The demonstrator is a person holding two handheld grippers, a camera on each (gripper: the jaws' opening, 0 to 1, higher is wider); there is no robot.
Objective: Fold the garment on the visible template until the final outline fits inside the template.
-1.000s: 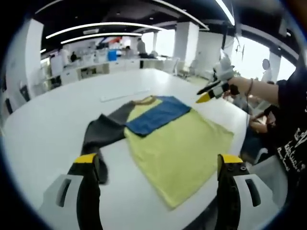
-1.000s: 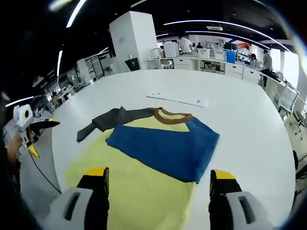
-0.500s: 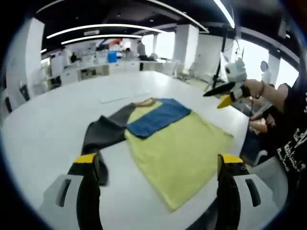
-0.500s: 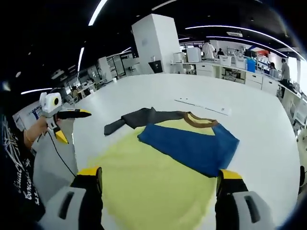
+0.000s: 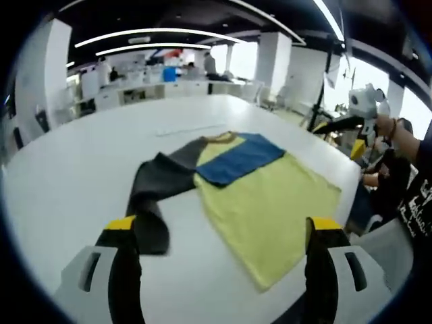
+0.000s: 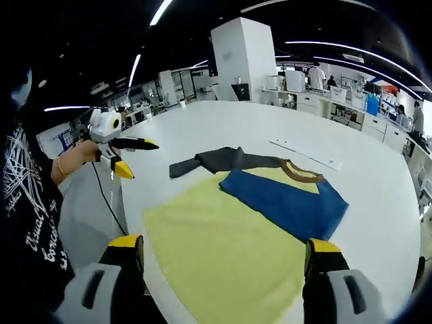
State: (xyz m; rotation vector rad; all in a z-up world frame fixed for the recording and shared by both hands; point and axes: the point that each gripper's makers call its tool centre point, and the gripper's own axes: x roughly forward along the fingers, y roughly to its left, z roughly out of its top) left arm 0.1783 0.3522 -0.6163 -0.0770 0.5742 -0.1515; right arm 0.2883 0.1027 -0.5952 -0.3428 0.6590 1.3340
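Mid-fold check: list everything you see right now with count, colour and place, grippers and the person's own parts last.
Garment: one, yellow body with brown collar, flat on the table.
Blue sleeve: one, folded over the upper body.
Dark grey sleeve: one, spread out sideways on the table.
Table: one, white, large, under the garment.
White strip: one, flat beyond the collar.
Background: white desks and pillars, people in the distance.
Left gripper: yellow-tipped jaws apart, nothing between them, off the garment.
Right gripper: yellow-tipped jaws apart, nothing between them, above the yellow hem.
Person's hand: holding the left gripper, beside the table edge.
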